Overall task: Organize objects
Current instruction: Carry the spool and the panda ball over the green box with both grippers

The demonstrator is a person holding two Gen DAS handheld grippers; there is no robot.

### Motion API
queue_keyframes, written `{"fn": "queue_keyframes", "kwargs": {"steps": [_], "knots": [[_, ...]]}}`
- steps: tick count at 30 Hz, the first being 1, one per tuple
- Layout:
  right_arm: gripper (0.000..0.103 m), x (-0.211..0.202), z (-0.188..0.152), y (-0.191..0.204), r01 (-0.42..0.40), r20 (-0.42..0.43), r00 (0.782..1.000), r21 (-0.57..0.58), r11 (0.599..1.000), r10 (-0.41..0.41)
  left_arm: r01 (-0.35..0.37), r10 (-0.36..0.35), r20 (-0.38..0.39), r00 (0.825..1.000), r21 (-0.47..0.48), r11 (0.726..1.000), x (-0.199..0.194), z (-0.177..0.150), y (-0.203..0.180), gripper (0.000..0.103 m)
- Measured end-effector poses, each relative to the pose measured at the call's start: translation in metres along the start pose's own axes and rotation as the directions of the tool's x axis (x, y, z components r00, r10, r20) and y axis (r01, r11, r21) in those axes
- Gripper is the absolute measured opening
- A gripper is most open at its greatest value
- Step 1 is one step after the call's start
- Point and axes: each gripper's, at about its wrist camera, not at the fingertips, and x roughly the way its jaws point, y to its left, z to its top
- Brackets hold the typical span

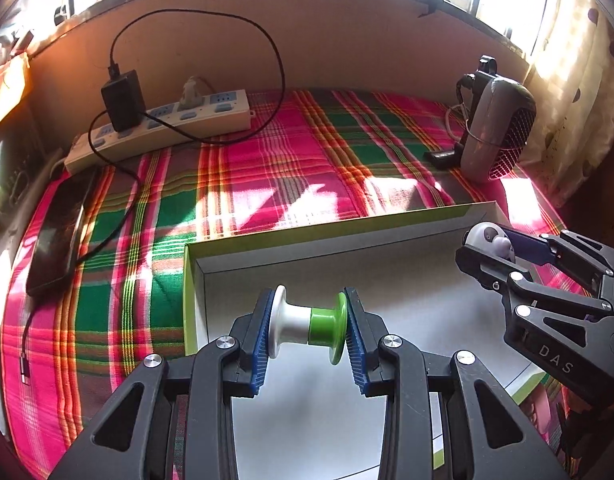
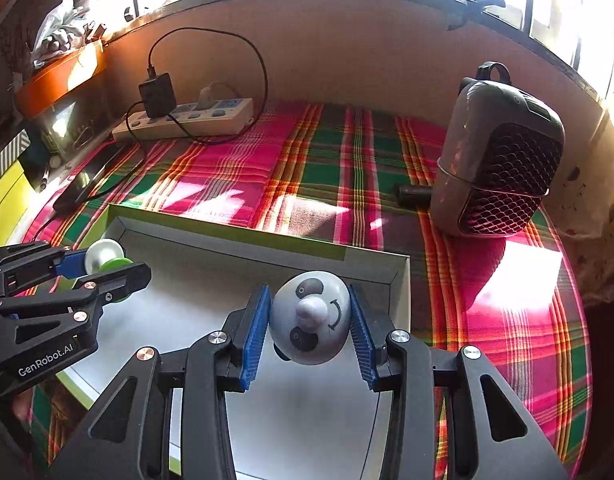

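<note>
My left gripper [image 1: 309,330] is shut on a white and green spool [image 1: 307,326], held end to end above the left part of a shallow white box with green edges [image 1: 347,226]. My right gripper [image 2: 310,322] is shut on a round grey panda-face toy [image 2: 310,318], held over the box's [image 2: 235,232] far right corner. The right gripper [image 1: 493,246] with the toy [image 1: 487,238] shows at the right of the left wrist view. The left gripper [image 2: 107,266] with the spool [image 2: 105,260] shows at the left of the right wrist view.
The box lies on a pink and green plaid cloth [image 1: 267,168]. A power strip [image 1: 159,128] with a black charger [image 1: 121,100] and cable sits at the back left, a black phone [image 1: 59,236] at the left. A grey mesh-front heater [image 2: 499,160] stands at the right.
</note>
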Motion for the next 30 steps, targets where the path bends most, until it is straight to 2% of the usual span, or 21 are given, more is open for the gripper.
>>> {"fn": "queue_keyframes", "kwargs": {"steps": [8, 18, 30], "knots": [[0.040, 0.016, 0.003, 0.003, 0.005, -0.018, 1.000, -0.014, 1.000, -0.005, -0.012, 0.012, -0.009, 1.000, 0.011, 1.000, 0.015, 0.003, -0.004, 0.031], [0.040, 0.026, 0.006, 0.003, 0.015, -0.050, 0.999, -0.019, 1.000, -0.016, -0.038, 0.039, -0.013, 0.999, 0.035, 0.999, 0.020, 0.004, -0.009, 0.031], [0.041, 0.029, 0.006, 0.001, 0.026, -0.073, 0.997, -0.009, 1.000, -0.027, -0.036, 0.037, -0.022, 0.999, 0.031, 0.999, 0.019, 0.005, -0.008, 0.031]]}}
